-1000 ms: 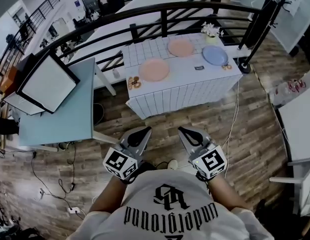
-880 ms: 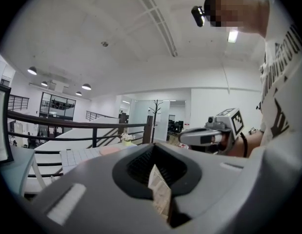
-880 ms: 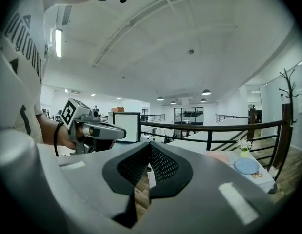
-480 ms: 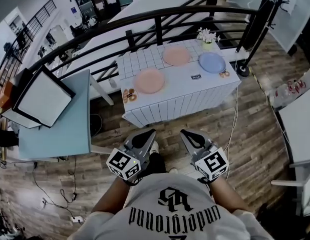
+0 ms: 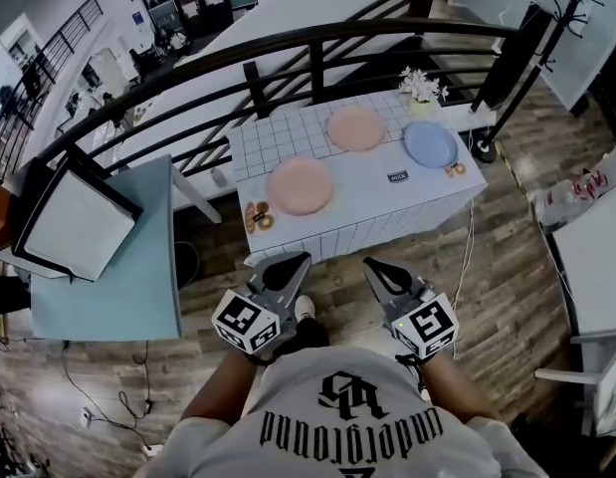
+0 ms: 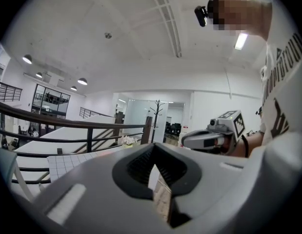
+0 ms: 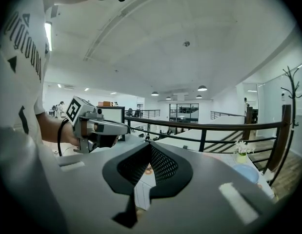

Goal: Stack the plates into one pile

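Three plates lie apart on a white tiled table [image 5: 377, 212] ahead of me: a pink plate [image 5: 301, 186] at the near left, a second pink plate [image 5: 355, 128] further back, and a blue plate [image 5: 430, 144] at the right. The blue plate [image 7: 246, 172] also shows in the right gripper view. My left gripper [image 5: 291, 260] and right gripper [image 5: 372, 265] are held close to my chest, well short of the table, over the wooden floor. Both are shut and hold nothing. Each sees the other: left gripper [image 7: 99, 128], right gripper [image 6: 204, 139].
A black railing [image 5: 317, 43] curves behind the table. White flowers in a vase [image 5: 421, 88], a small black card [image 5: 397, 176] and small snacks [image 5: 258, 217] share the tabletop. A light blue table [image 5: 108, 267] with a framed panel [image 5: 74, 222] stands left; a coat stand [image 5: 546, 28] right.
The table with the plates has come lower in the head view as I step toward it. Both grippers stay shut at my chest.
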The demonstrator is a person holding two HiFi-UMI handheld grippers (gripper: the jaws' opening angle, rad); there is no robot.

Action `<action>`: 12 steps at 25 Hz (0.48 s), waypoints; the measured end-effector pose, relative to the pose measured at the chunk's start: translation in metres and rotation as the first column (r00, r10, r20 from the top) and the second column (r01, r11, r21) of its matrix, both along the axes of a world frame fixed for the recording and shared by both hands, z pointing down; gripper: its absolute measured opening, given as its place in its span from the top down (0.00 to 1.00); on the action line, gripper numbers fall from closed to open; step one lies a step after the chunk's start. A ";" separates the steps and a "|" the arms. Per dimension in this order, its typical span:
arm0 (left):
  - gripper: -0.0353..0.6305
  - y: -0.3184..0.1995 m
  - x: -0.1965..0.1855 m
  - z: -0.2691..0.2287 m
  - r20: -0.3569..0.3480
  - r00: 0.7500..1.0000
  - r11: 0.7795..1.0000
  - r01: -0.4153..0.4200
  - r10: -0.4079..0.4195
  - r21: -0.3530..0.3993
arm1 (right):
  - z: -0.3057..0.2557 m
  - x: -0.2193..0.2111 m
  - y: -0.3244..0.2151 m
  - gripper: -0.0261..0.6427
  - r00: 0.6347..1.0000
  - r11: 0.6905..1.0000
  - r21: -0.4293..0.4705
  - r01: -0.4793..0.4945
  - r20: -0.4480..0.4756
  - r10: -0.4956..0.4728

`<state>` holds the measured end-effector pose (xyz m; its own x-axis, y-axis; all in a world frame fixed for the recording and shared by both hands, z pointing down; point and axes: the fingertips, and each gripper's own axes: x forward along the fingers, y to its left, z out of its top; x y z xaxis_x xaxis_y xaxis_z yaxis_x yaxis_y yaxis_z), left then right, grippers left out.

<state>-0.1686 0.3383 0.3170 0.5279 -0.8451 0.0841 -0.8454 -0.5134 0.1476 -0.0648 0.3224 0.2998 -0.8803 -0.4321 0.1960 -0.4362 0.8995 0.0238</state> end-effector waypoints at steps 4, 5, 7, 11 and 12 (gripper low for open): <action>0.87 -0.038 -0.043 -0.001 -0.007 1.000 1.000 0.001 -0.001 -0.011 | -0.004 -0.042 -0.044 0.96 1.000 1.000 -0.004 -0.005 -0.006 0.005; 0.87 -0.046 -0.054 -0.001 -0.006 1.000 1.000 -0.002 0.002 -0.016 | -0.006 -0.053 -0.054 0.96 1.000 1.000 -0.004 -0.009 -0.006 0.009; 0.87 -0.064 -0.077 -0.003 0.006 1.000 1.000 -0.009 0.009 -0.017 | -0.008 -0.074 -0.073 0.96 1.000 1.000 -0.006 -0.021 -0.008 0.021; 0.87 -0.094 -0.121 -0.009 0.029 0.999 1.000 -0.027 0.027 -0.001 | -0.001 -0.109 -0.105 0.96 0.999 0.999 -0.018 -0.048 -0.007 0.048; 0.87 -0.100 -0.129 -0.010 0.035 0.999 0.999 -0.034 0.033 0.003 | 0.000 -0.116 -0.112 0.96 0.998 0.998 -0.020 -0.055 -0.006 0.055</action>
